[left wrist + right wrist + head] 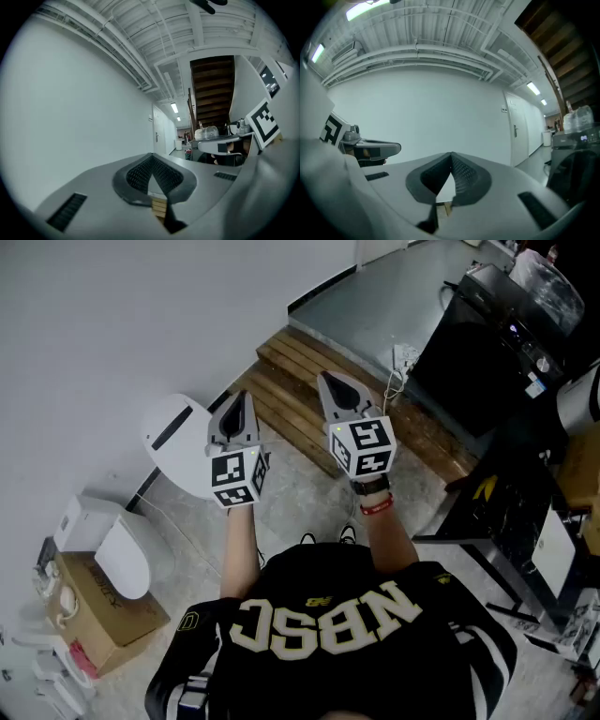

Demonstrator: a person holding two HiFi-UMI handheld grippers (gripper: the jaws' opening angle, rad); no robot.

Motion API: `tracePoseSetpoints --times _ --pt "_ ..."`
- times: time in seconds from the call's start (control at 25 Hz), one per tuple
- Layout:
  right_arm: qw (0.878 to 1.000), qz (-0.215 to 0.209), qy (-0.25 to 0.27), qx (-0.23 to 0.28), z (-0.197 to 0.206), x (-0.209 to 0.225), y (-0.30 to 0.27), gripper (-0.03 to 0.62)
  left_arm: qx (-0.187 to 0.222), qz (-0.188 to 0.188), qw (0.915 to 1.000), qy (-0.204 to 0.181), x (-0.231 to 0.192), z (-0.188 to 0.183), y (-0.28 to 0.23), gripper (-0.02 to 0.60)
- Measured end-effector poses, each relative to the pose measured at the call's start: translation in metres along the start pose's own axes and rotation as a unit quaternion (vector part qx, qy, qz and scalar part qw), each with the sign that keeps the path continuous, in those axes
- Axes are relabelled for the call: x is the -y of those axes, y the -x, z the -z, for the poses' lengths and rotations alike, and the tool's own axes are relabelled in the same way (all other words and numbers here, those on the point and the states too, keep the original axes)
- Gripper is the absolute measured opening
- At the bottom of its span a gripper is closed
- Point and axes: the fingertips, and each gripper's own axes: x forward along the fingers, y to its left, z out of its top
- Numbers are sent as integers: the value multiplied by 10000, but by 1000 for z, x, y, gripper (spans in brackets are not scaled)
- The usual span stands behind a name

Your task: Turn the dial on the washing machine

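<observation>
On the floor (309, 507) at left, cardboard box (117, 620), contents hidden.

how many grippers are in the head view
2. The left gripper is held out above the white round object; the right gripper is beside it, above the wooden platform. None looks hidden.

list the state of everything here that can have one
left gripper, shut, nothing between its jaws
right gripper, shut, nothing between its jaws
black machine, not touched by either gripper
white door, closed
ceiling light, on
</observation>
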Motion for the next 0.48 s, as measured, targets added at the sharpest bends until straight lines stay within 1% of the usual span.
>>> tracePoseSetpoints --times 0.16,0.24,0.36,0.48 --pt "9995 258 -45 -163 11 8 15 8 -160 372 9991 107 18 10 -4 14" --pt "9983 540 -43 -218 13 22 27 8 -187 653 9976 138 35 13 -14 14" --pt "9925 1206 -23 -204 9 56 55 8 -167 1166 9929 170 68 14 -37 14" --pt "9796 1999 -48 -196 9 93 94 8 -78 1684 9848 410 108 11 -50 14"
